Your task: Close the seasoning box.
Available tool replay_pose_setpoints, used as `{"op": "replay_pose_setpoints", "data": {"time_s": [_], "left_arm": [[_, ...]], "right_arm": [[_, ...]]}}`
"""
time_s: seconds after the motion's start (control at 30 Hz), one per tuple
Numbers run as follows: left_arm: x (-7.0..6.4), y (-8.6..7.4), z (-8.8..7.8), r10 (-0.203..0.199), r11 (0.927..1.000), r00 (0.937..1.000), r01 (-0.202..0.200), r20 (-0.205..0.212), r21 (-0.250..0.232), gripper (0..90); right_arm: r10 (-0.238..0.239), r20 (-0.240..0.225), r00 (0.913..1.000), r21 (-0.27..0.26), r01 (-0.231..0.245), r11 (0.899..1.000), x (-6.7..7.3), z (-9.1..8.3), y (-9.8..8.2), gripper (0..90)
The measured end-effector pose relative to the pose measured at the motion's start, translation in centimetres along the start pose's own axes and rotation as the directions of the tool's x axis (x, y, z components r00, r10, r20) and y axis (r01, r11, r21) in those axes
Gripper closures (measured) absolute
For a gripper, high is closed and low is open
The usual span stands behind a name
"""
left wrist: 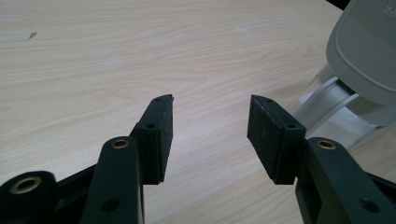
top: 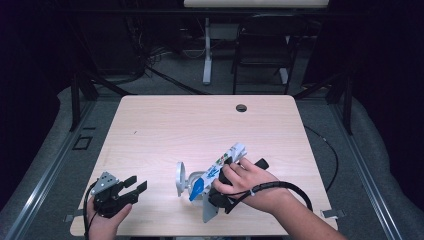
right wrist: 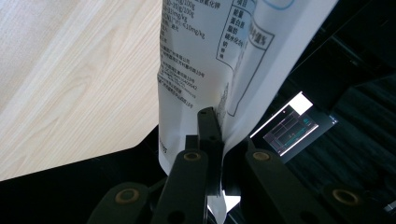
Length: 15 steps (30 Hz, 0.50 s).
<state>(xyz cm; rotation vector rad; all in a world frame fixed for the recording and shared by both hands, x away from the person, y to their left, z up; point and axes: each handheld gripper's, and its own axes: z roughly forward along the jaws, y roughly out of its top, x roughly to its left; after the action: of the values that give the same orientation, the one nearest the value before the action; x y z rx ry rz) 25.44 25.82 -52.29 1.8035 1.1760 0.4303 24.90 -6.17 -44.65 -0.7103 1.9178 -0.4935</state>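
Black, the left claw [top: 134, 188] rests with its jaws spread and nothing between them on the pale wooden bench [top: 165, 125], near the left front corner. Just right of it stands a clear glass jar with a grey flip lid [top: 184, 181] hanging open. Tilted over the jar, a white printed pouch with a blue spout [top: 216, 170] is clamped in the closed right claw [right wrist: 215, 140]. Pouring looks to be in hand; next, the spout wants lowering to the jar's mouth.
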Motion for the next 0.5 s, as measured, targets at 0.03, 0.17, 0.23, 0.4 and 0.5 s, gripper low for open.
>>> {"op": "replay_pose_setpoints", "data": {"time_s": [0.03, 0.17, 0.23, 0.4, 0.5], "left_arm": [[0.02, 0.03, -0.06, 0.000, 1.0000, 1.0000, 0.000, 0.001, 0.006, 51.0], [0.04, 0.02, -0.04, -0.001, 1.0000, 1.0000, 0.001, 0.002, 0.001, 51.0], [0.01, 0.02, -0.04, 0.000, 1.0000, 1.0000, 0.000, 0.001, 0.005, 51.0], [-0.16, 0.03, 0.04, 0.000, 1.0000, 1.0000, 0.000, -0.001, -0.005, 51.0], [-0.04, 0.06, -0.12, 0.002, 1.0000, 1.0000, -0.002, 0.000, 0.000, 51.0]], "right_arm": [[0.000, 0.004, 1.0000, -0.001, 0.000, 1.000, -0.04, 0.00, -0.02, 89.8], [0.001, 0.000, 1.0000, 0.001, -0.001, 1.000, -0.02, 0.01, -0.03, 89.8], [0.001, 0.000, 1.0000, 0.000, -0.001, 1.000, -0.01, 0.01, -0.03, 89.8], [0.000, -0.001, 1.0000, 0.002, 0.000, 1.000, -0.01, -0.01, -0.02, 89.8], [0.000, -0.002, 1.0000, 0.006, 0.000, 1.000, -0.14, -0.02, -0.03, 89.8]]}}
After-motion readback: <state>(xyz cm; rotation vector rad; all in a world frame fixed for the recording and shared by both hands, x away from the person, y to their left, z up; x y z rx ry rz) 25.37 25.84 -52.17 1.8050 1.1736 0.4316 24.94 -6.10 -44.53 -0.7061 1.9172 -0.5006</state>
